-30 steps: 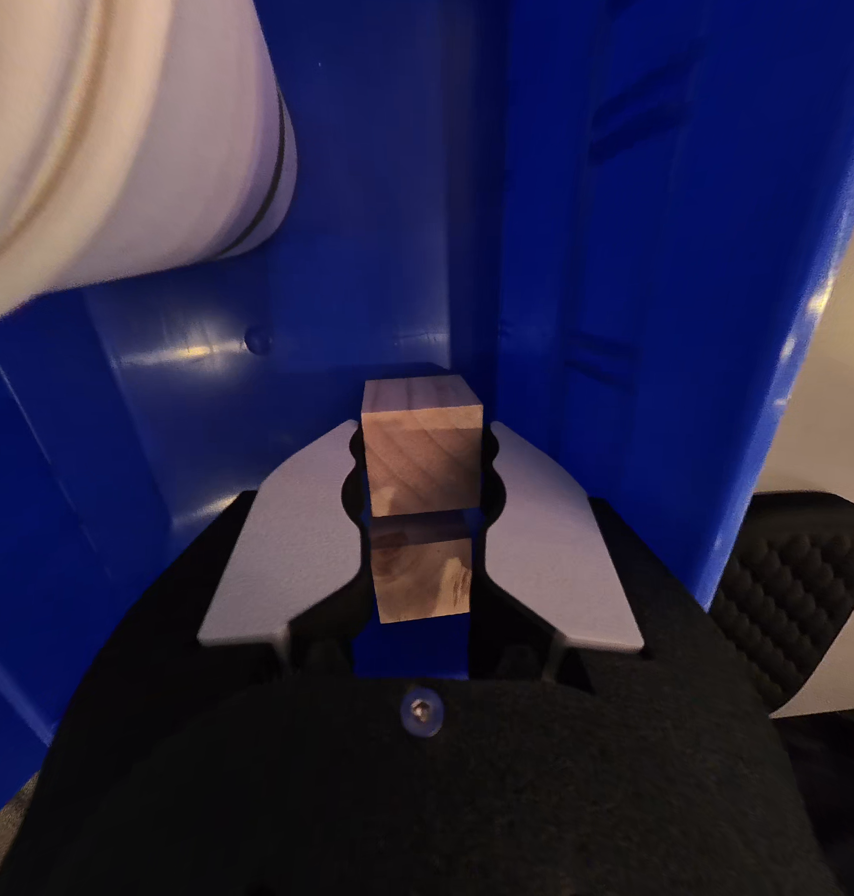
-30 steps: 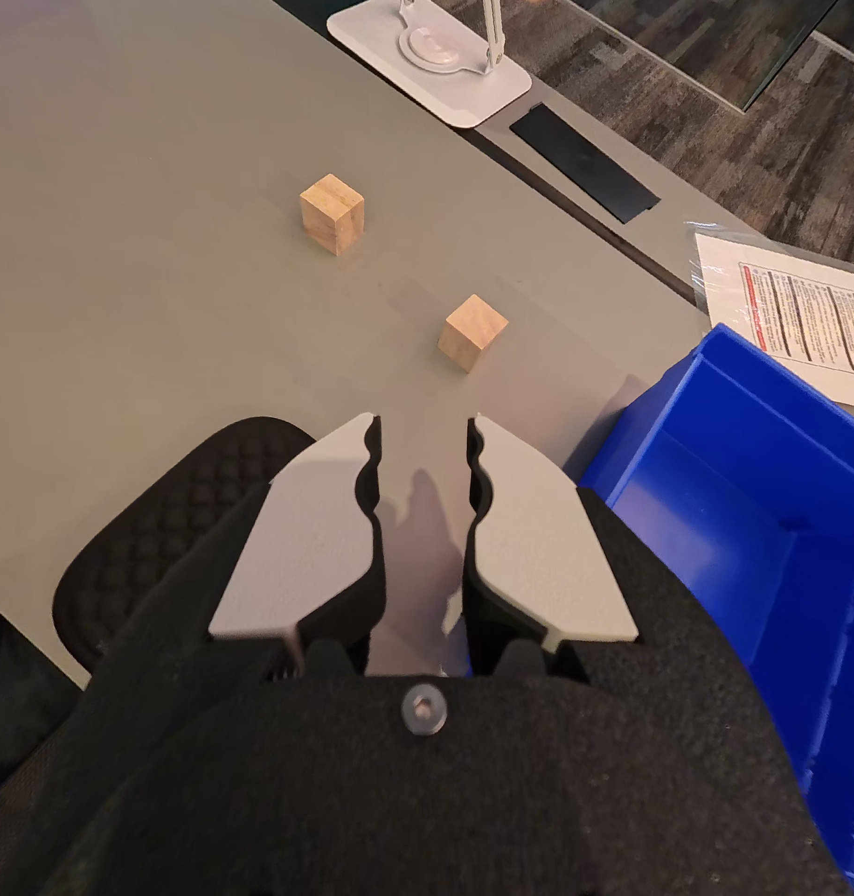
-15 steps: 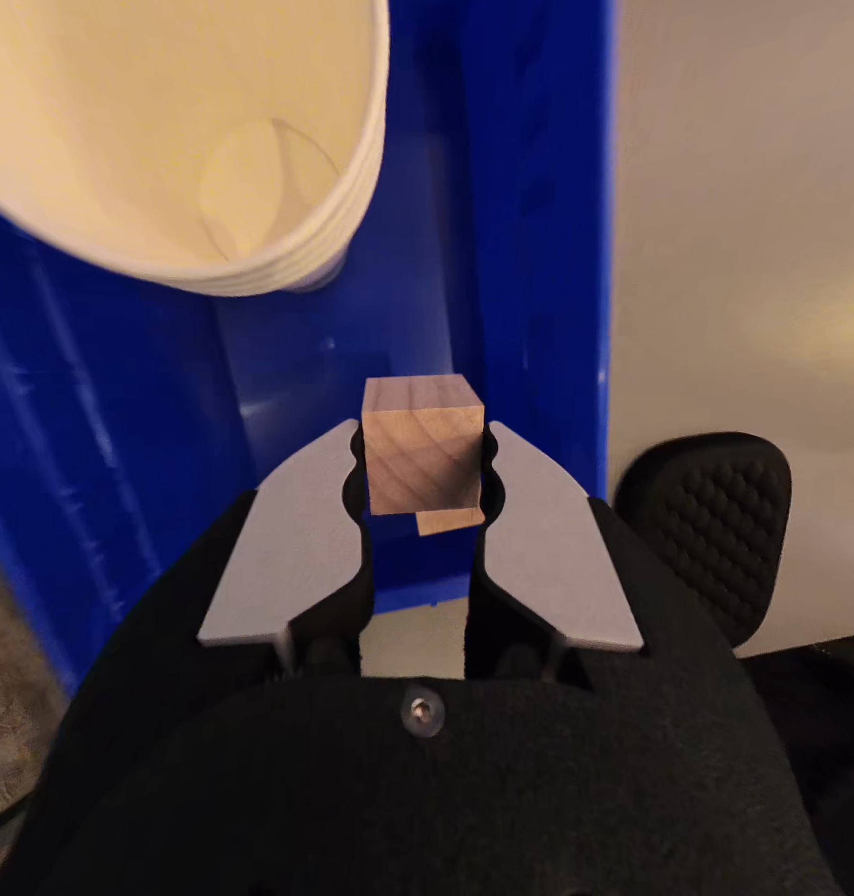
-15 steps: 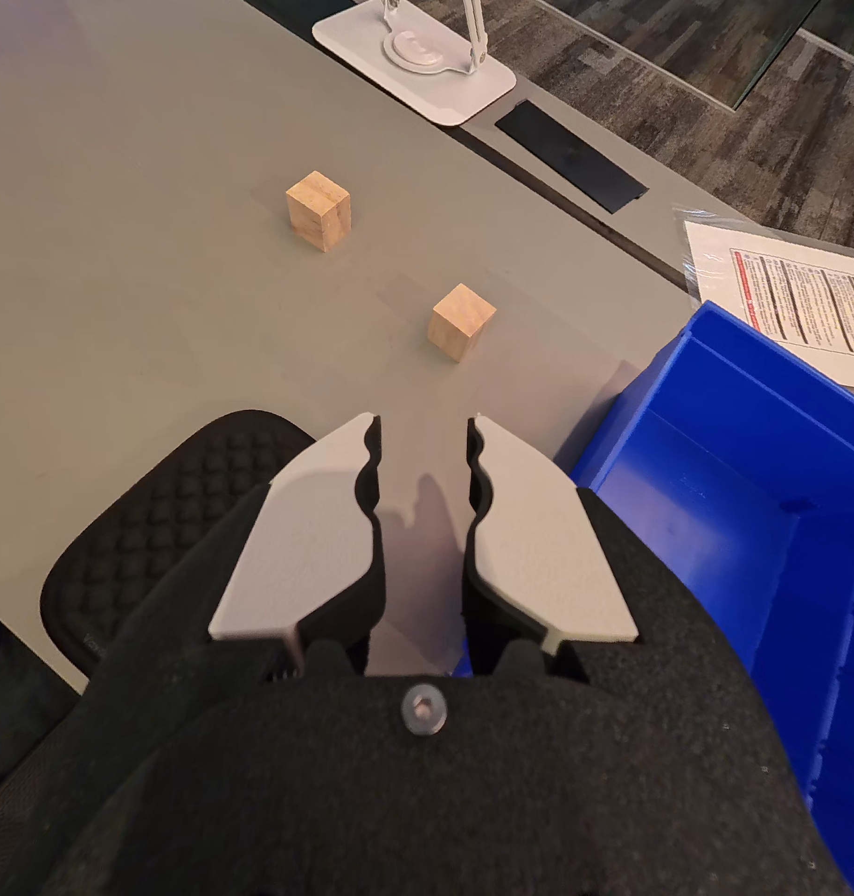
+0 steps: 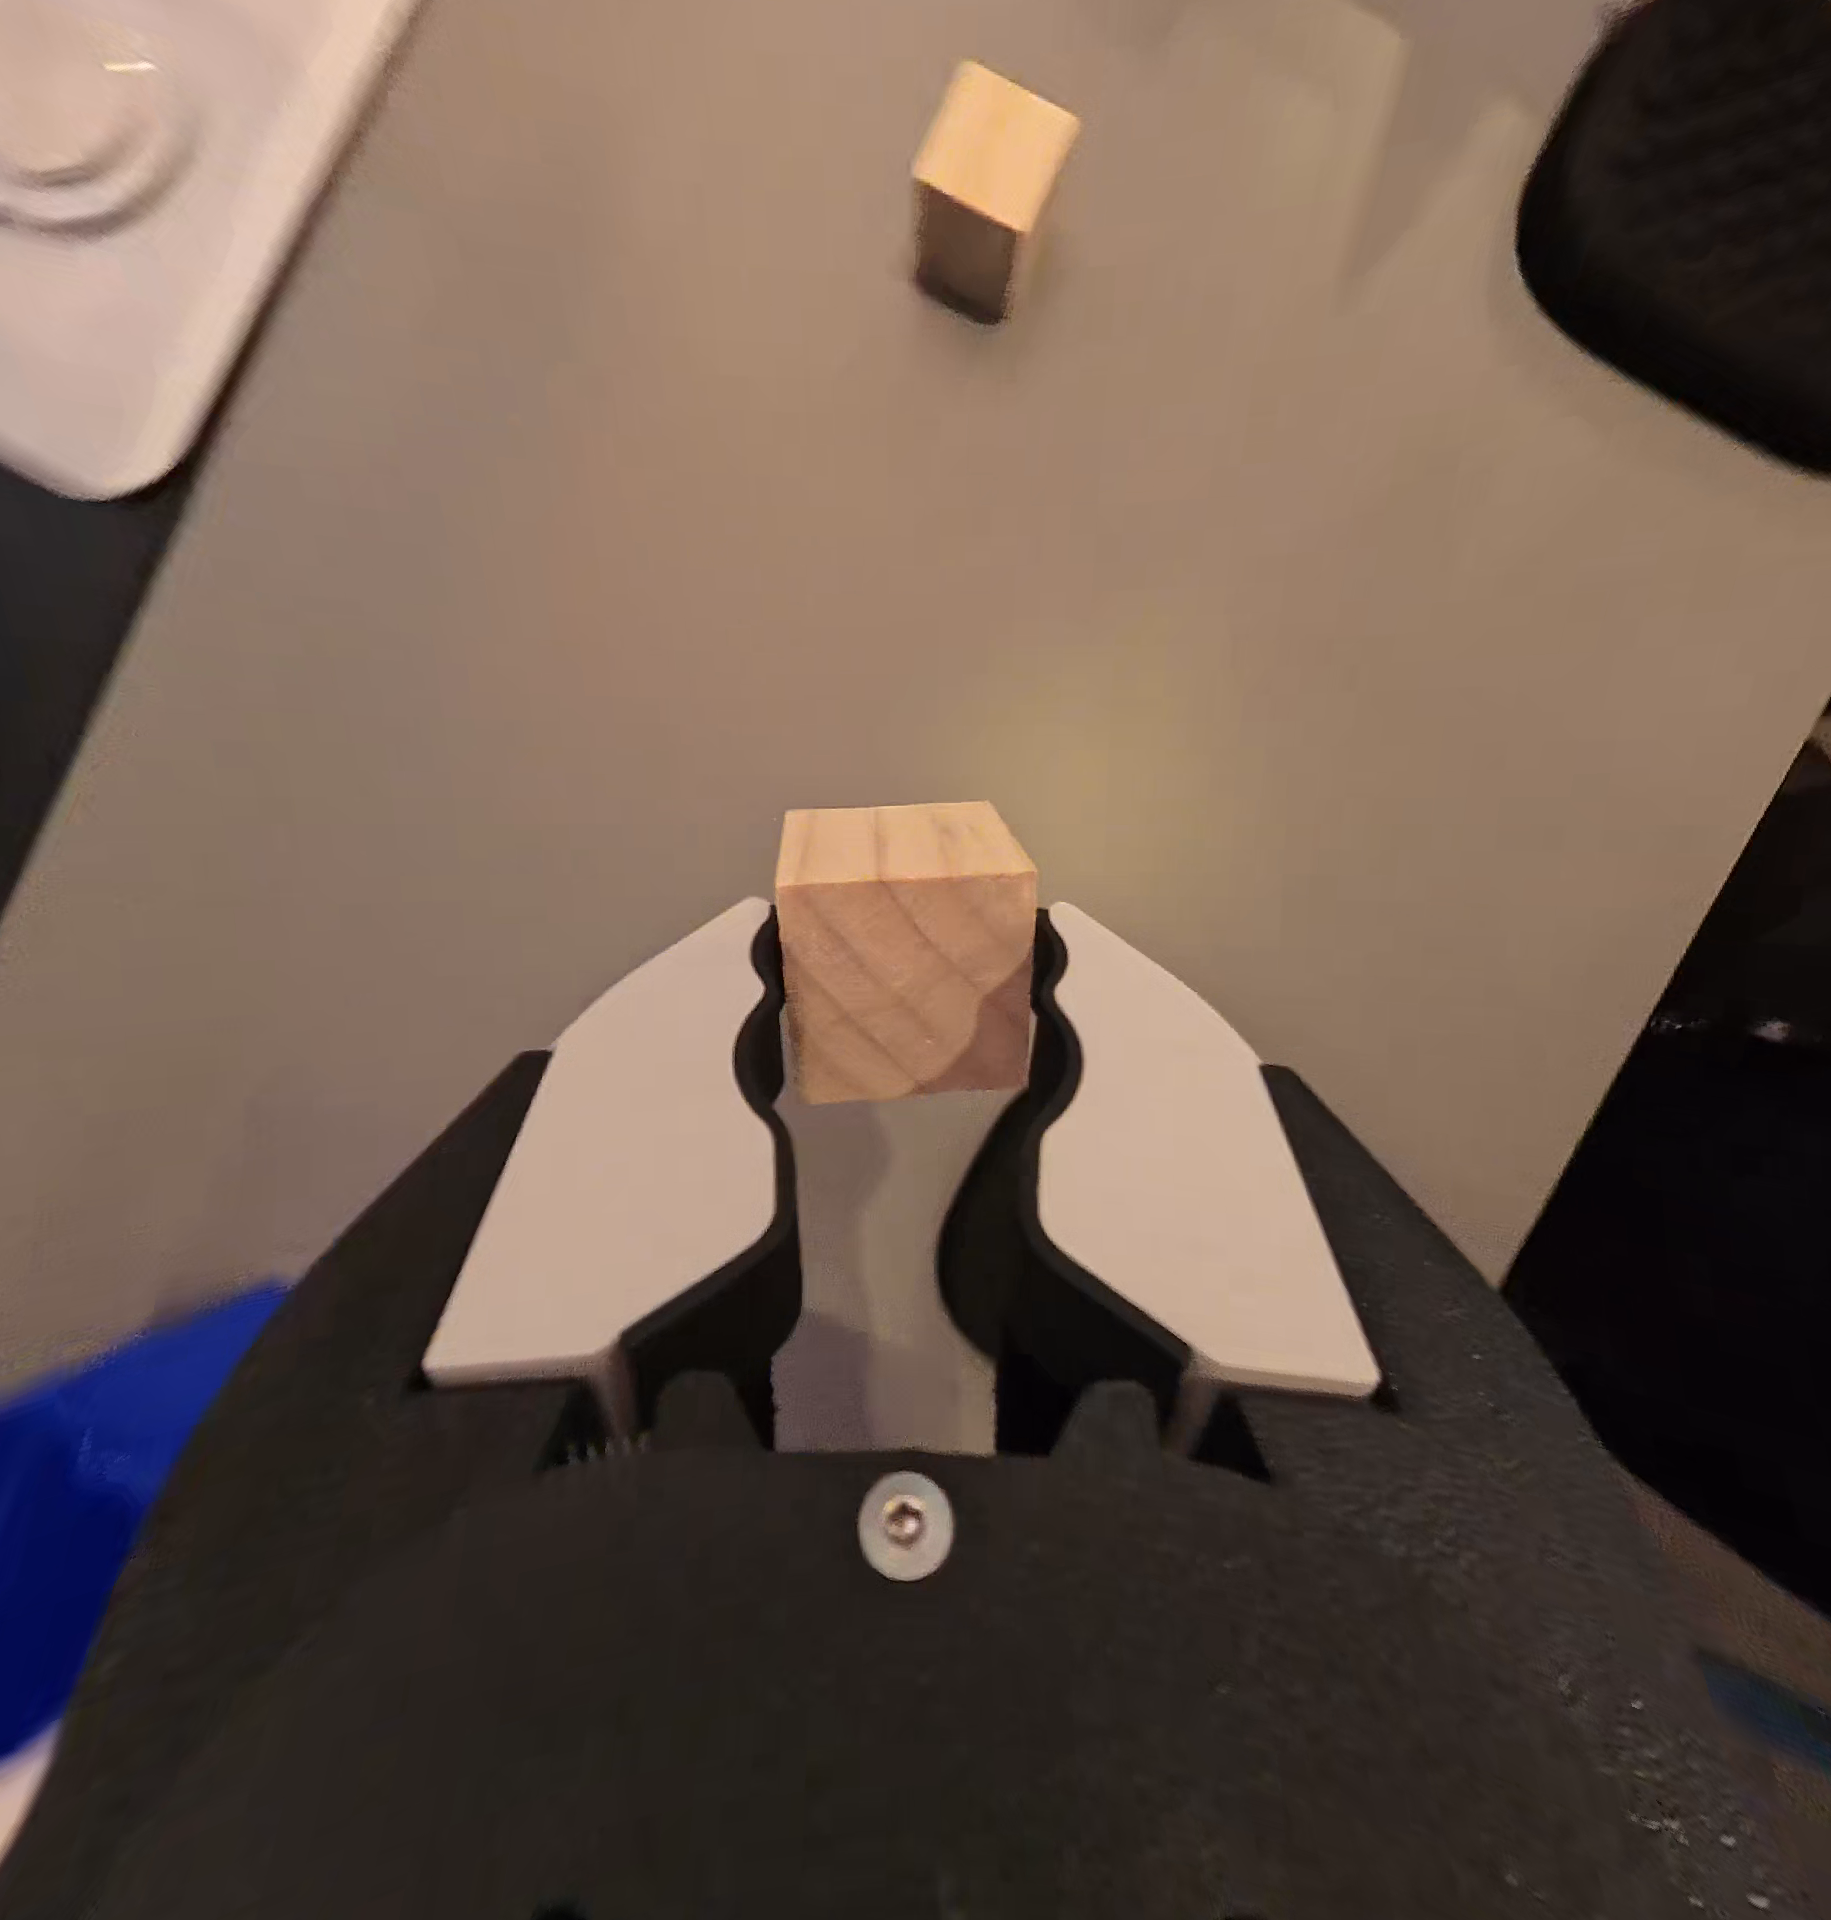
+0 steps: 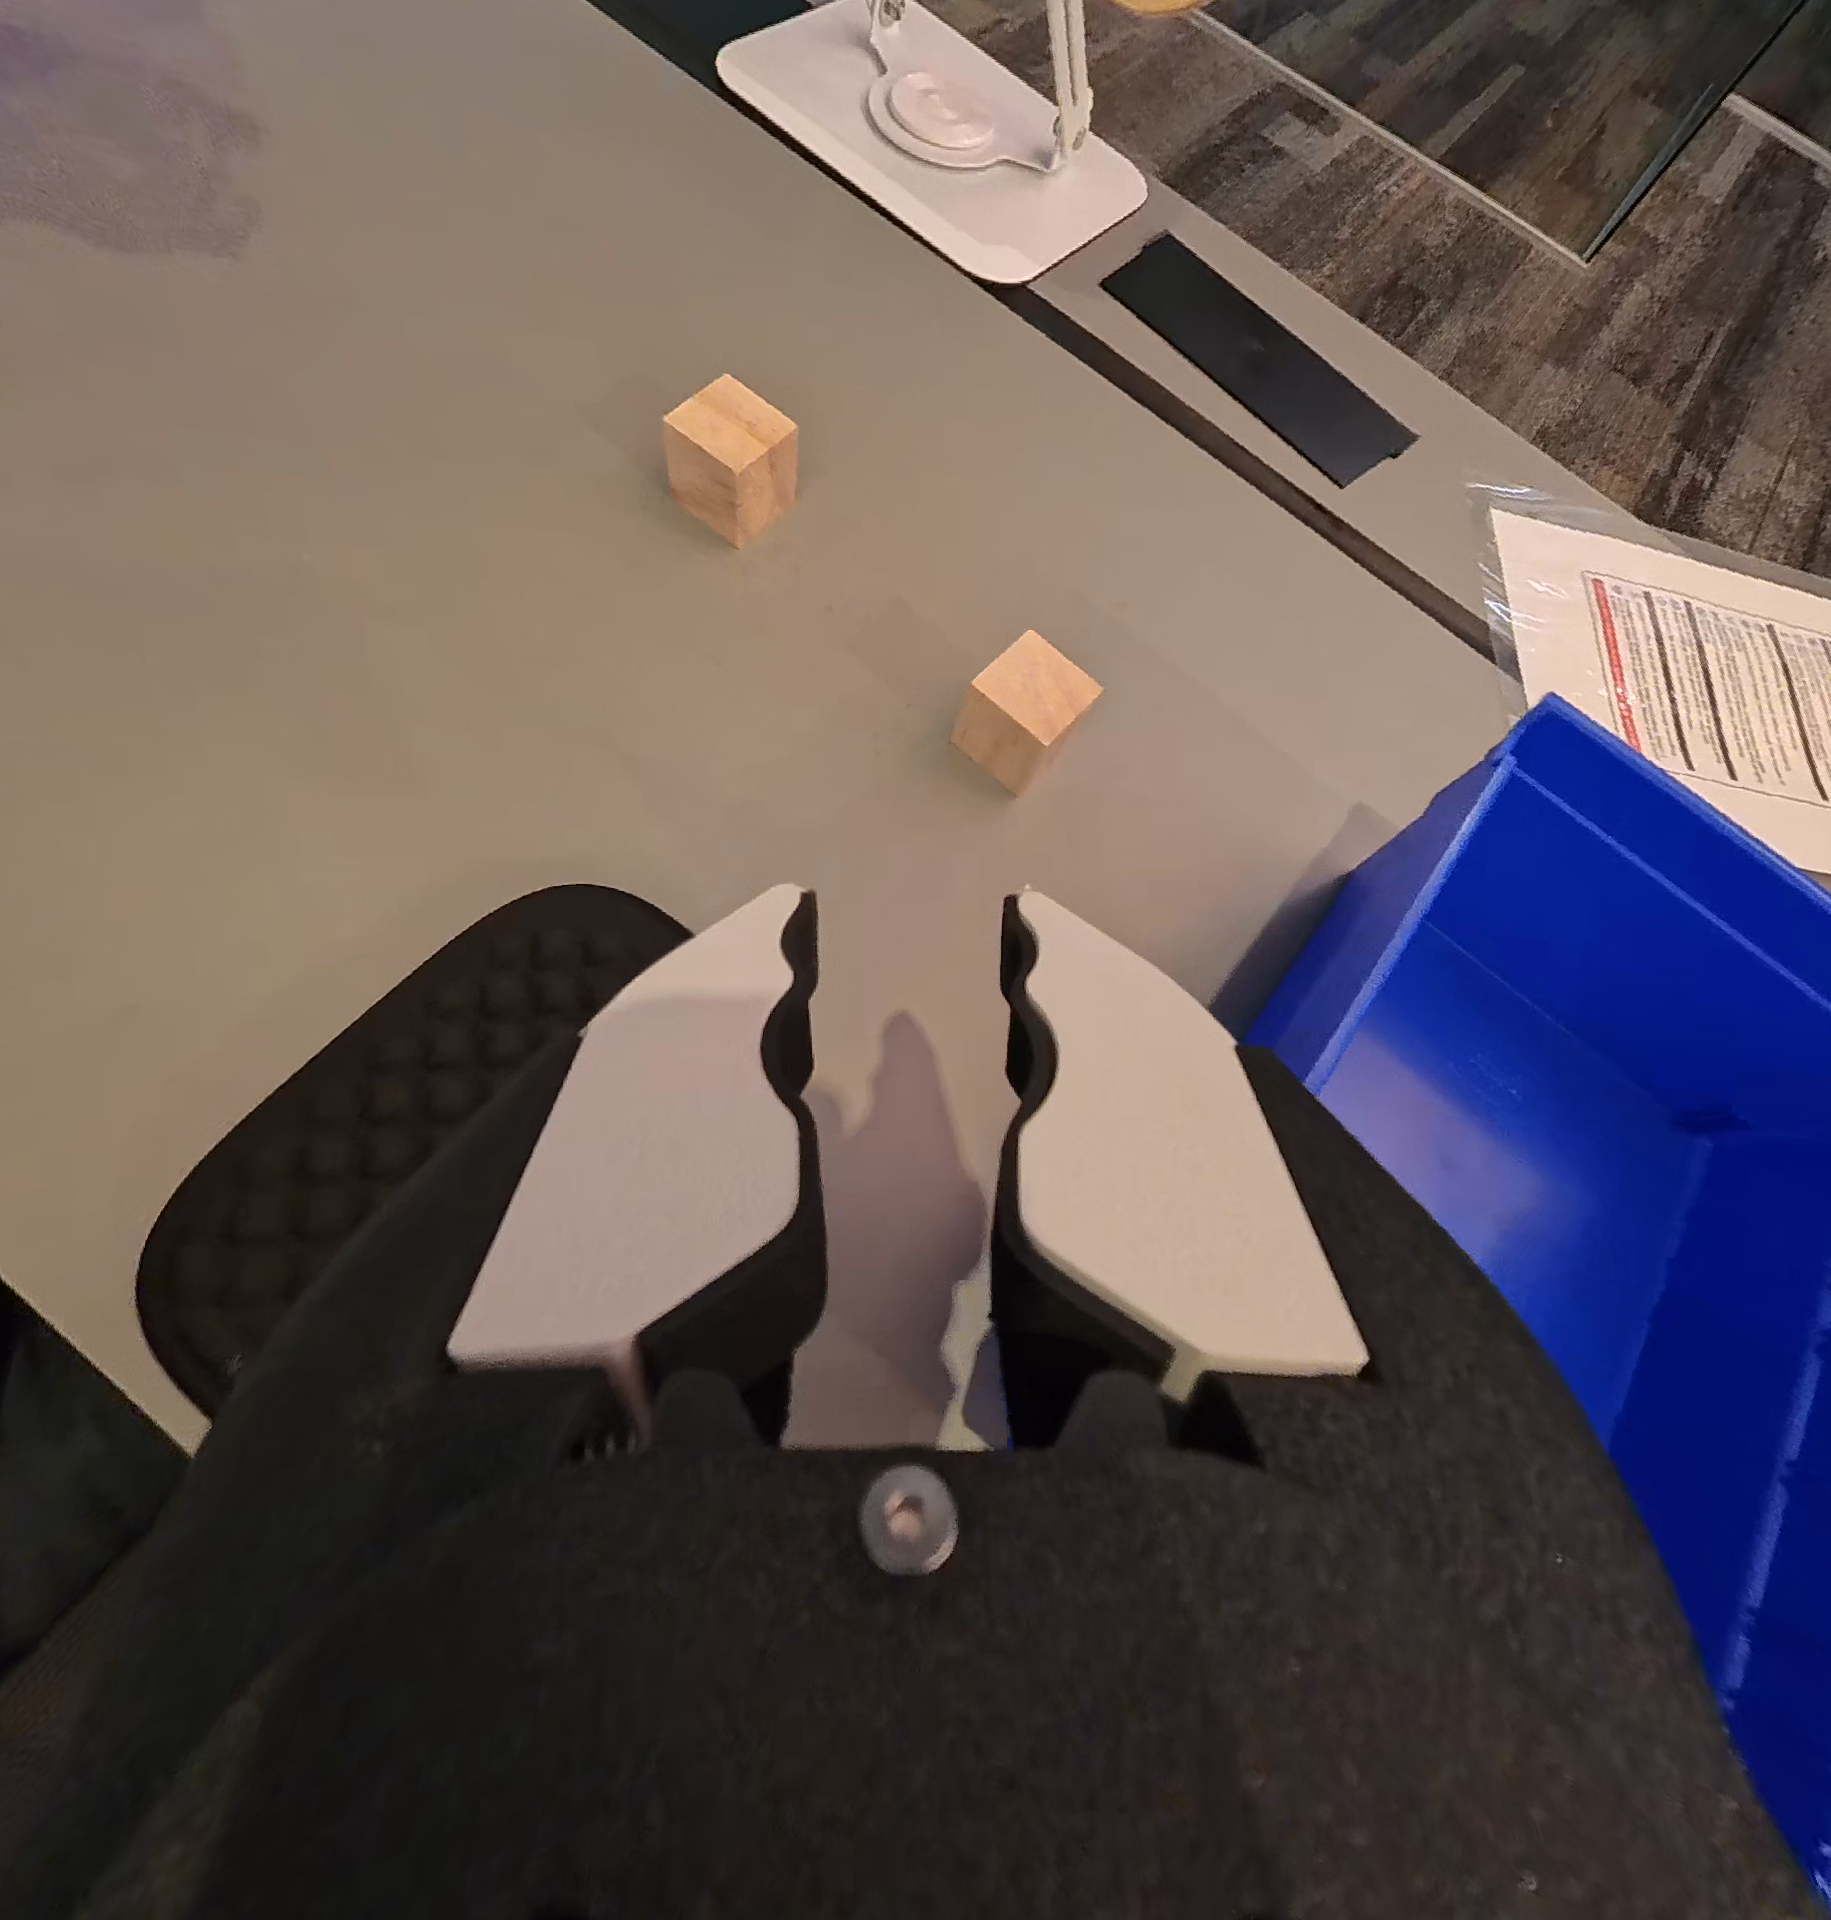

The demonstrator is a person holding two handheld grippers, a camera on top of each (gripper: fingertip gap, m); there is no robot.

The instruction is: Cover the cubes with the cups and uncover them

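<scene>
Your left gripper [image 5: 906, 925] fingers pinch a wooden cube [image 5: 906, 987] by its flat side faces, above the counter [image 5: 578, 675]; another cube [image 5: 989, 187] sits at 12 o'clock. It looks light, stiff and easy to grip squarely. Your right gripper [image 6: 909, 909] fingers stand parted and empty; two cubes [image 6: 729, 457] lie ahead, the blue bin [image 6: 1513, 1039] at 3 o'clock.

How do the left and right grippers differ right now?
The left gripper is shut on a wooden cube; the right gripper is open and empty. The left is over bare grey table; the right sits beside the blue bin. Both have grey fingers on black bodies.
</scene>
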